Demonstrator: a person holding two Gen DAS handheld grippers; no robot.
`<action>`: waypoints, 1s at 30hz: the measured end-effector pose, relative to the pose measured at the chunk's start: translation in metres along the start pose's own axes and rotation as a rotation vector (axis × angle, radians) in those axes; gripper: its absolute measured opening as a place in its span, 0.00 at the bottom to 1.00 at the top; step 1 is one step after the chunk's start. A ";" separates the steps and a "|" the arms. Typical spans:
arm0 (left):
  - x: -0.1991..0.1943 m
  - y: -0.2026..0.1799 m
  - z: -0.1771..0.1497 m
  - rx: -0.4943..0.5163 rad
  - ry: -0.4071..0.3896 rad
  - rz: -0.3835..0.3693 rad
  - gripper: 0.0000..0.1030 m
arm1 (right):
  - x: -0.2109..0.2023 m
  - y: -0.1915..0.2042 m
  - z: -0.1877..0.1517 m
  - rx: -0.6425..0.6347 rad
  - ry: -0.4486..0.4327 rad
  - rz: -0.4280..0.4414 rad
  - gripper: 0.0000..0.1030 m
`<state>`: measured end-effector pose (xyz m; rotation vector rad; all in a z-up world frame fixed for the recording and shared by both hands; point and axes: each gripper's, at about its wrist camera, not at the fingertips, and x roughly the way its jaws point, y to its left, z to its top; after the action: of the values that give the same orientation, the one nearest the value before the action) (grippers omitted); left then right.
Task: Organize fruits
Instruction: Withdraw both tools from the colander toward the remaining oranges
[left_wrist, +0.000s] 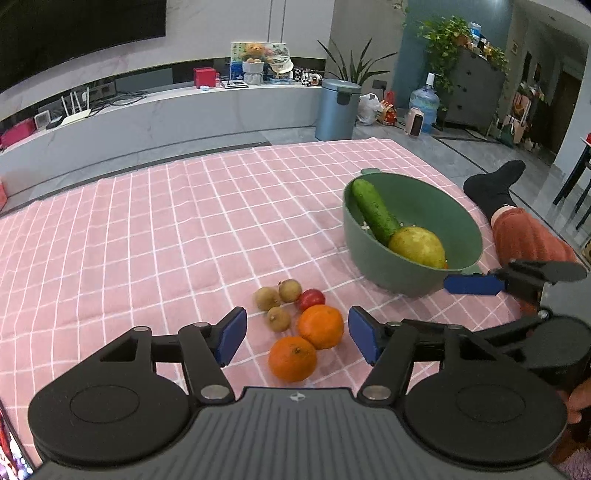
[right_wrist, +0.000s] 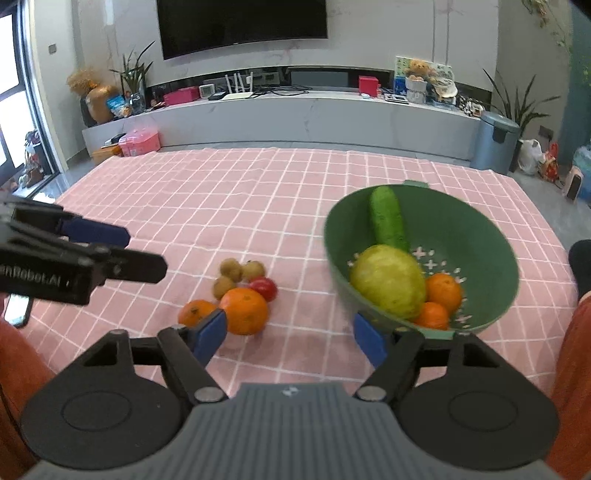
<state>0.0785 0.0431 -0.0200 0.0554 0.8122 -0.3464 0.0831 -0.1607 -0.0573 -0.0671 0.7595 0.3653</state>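
Right wrist view, both tongs (right_wrist: 290, 334) spread empty, bowl (right_wrist: 491, 236) holding two oranges (right_wrist: 443, 290), one cucumber (right_wrist: 388, 218)

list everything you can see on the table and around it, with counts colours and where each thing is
bowl: 1, green, perforated, right side of the cloth
cucumber: 1, green, leaning inside the bowl
pear: 1, yellow-green, inside the bowl
oranges in bowl: 2, orange, beside the pear
oranges on cloth: 2, orange, touching, left of the bowl
longans: 3, brown, clustered behind those oranges
small red fruit: 1, red, beside the longans
tablecloth: 1, pink with white grid
bin: 1, grey-blue, on the floor behind
water jug: 1, blue, on the floor
left gripper: open, over the loose oranges
right gripper: open, nothing held
leg: orange trousers, black sock, right of the bowl
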 end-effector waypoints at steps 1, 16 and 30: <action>0.000 0.003 -0.002 -0.008 -0.001 -0.001 0.70 | 0.003 0.002 -0.002 0.000 0.002 0.003 0.64; 0.032 0.020 -0.034 -0.061 0.054 -0.047 0.57 | 0.048 0.008 -0.009 0.037 0.058 0.063 0.38; 0.063 0.008 -0.049 0.025 0.095 -0.039 0.56 | 0.070 -0.003 -0.005 0.117 0.061 0.147 0.38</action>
<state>0.0867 0.0417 -0.0994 0.0806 0.9043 -0.3930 0.1275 -0.1431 -0.1093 0.0885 0.8469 0.4591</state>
